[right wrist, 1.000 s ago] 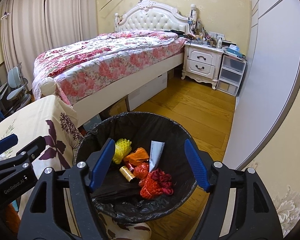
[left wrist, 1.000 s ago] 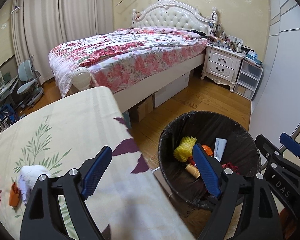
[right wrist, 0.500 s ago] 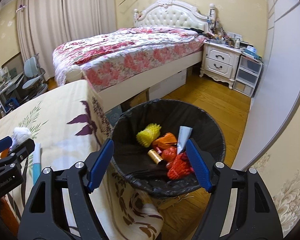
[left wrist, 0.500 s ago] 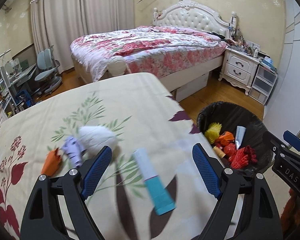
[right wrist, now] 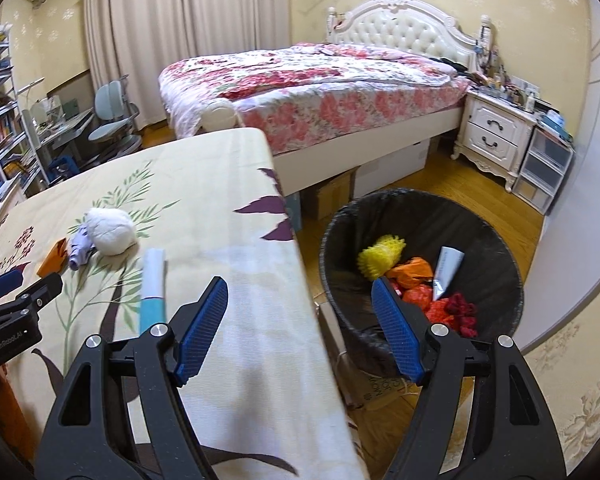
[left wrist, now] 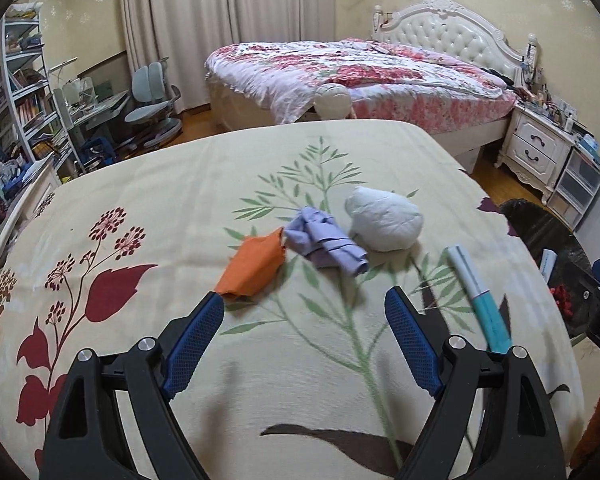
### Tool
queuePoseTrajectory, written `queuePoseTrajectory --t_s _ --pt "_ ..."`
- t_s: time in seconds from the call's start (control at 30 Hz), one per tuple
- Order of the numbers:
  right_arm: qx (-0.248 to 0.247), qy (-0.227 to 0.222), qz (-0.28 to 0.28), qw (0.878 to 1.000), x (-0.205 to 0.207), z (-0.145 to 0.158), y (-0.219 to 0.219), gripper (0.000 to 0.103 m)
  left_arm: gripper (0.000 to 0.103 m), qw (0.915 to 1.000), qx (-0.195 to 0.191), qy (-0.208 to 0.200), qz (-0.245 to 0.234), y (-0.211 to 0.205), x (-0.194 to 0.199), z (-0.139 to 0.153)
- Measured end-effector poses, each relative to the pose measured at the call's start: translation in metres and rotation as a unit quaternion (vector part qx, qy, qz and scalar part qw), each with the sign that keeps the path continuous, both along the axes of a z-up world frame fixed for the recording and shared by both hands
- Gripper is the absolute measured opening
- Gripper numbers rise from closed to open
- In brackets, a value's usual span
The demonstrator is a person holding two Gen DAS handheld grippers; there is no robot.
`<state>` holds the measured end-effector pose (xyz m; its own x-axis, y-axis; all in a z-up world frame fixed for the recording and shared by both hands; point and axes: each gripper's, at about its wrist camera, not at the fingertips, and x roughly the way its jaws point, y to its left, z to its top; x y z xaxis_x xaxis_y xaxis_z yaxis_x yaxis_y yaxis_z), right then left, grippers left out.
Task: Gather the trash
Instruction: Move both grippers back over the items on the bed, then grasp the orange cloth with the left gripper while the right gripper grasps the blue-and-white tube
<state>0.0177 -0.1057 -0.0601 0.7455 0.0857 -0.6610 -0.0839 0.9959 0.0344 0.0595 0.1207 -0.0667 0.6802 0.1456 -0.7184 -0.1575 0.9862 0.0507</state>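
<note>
On the floral tablecloth [left wrist: 148, 184] lie an orange scrap [left wrist: 254, 266], a crumpled purple scrap [left wrist: 326, 242], a white paper wad [left wrist: 384, 224] and a white-and-teal tube [left wrist: 480, 296]. My left gripper [left wrist: 304, 340] is open and empty, just short of the orange and purple scraps. My right gripper [right wrist: 300, 328] is open and empty above the table's right edge, between the tube [right wrist: 154, 288] and the black bin [right wrist: 496, 248]. The bin holds yellow foam net [right wrist: 382, 256], orange and red scraps and a white tube.
The bin stands on the wooden floor right of the table [right wrist: 204, 184]. A cardboard box [right wrist: 380, 388] sits at its base. A bed [right wrist: 320, 84], a nightstand [right wrist: 496, 136] and plastic drawers [right wrist: 544, 172] stand behind. A desk and chair [left wrist: 152, 96] are at far left.
Both grippers have swung left from over the bin to the table. The trash on the table has come into the middle of the left wrist view. Both stay open.
</note>
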Motion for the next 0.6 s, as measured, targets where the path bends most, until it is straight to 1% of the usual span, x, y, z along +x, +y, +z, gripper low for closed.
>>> queuePoseTrajectory --t_s 0.17,0.23,0.27,0.33,0.43,0.5,0.57,0.6 --pt "-0.004 0.008 0.021 1.0 0.003 -0.004 0.02 0.073 0.082 0.9998 -0.012 0.011 0.015 0.024 0.006 -0.008" --pt "-0.006 0.01 0.028 1.0 0.005 -0.005 0.028 0.073 0.079 0.9995 -0.022 0.02 0.013 0.029 0.01 -0.01" --pt "-0.006 0.01 0.03 0.999 0.006 -0.005 0.03 0.073 0.076 0.9993 -0.027 0.024 0.012 0.031 0.013 -0.011" --pt "-0.007 0.011 0.035 0.999 0.007 -0.005 0.035 0.073 0.072 0.9991 -0.027 0.03 0.008 0.034 0.018 -0.012" --pt "-0.009 0.013 0.042 0.999 0.009 -0.005 0.042 0.073 0.058 0.999 -0.023 0.037 0.0 0.037 0.026 -0.014" --pt "-0.01 0.014 0.046 0.999 0.008 -0.005 0.045 0.073 0.036 0.9985 -0.026 0.046 -0.009 0.039 0.03 -0.017" --pt "-0.011 0.015 0.049 0.999 0.008 -0.005 0.048 0.073 0.029 0.9987 -0.019 0.044 -0.017 0.038 0.028 -0.018" --pt "-0.011 0.015 0.051 0.999 0.007 -0.006 0.049 0.073 0.028 0.9986 -0.021 0.043 -0.021 0.039 0.025 -0.018"
